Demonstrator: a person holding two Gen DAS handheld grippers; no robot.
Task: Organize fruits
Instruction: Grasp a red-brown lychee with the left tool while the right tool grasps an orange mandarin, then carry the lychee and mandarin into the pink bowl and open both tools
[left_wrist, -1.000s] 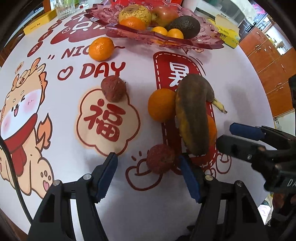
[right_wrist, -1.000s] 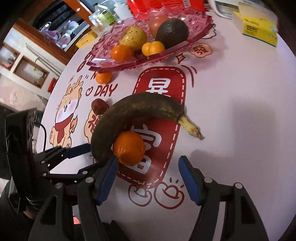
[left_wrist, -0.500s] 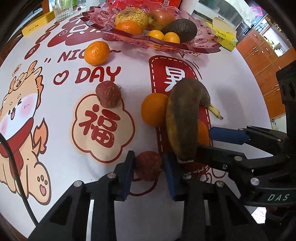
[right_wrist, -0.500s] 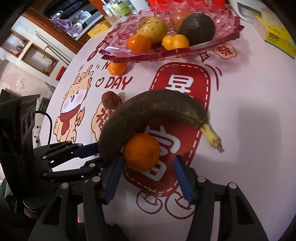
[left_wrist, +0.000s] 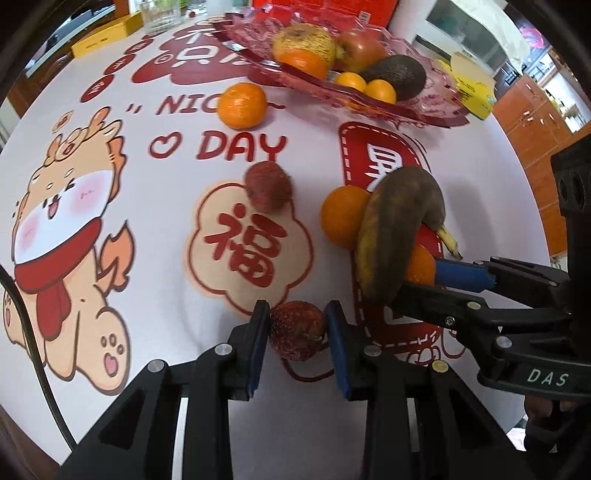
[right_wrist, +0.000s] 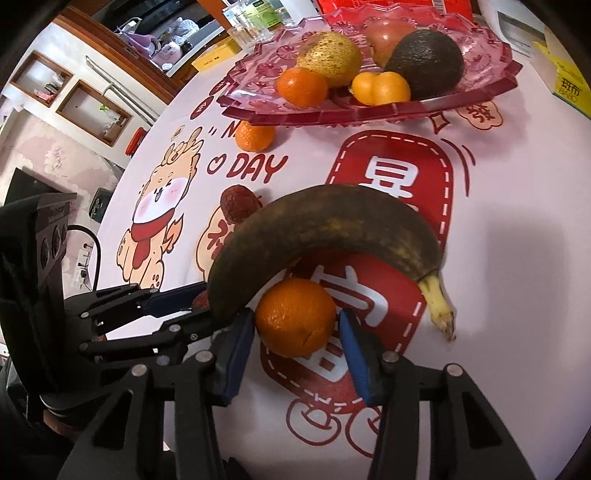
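So the banana (right_wrist: 325, 225) arches over one orange (right_wrist: 295, 317) on the desk (right_wrist: 517, 258), a lychee (right_wrist: 238, 203) sits behind-left, and the fruit tray (right_wrist: 369, 107) is way at the back.

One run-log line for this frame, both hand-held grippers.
left hand-held gripper: shut on lychee | right hand-held gripper: closing around orange | banana: on table

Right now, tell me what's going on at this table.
A person is sorting fruit with two handheld claws. The left claw is shut on a lychee lying on the tablecloth. The right claw is closing around a mandarin beside the blackened banana. Other fruit already sits in the pink tray.
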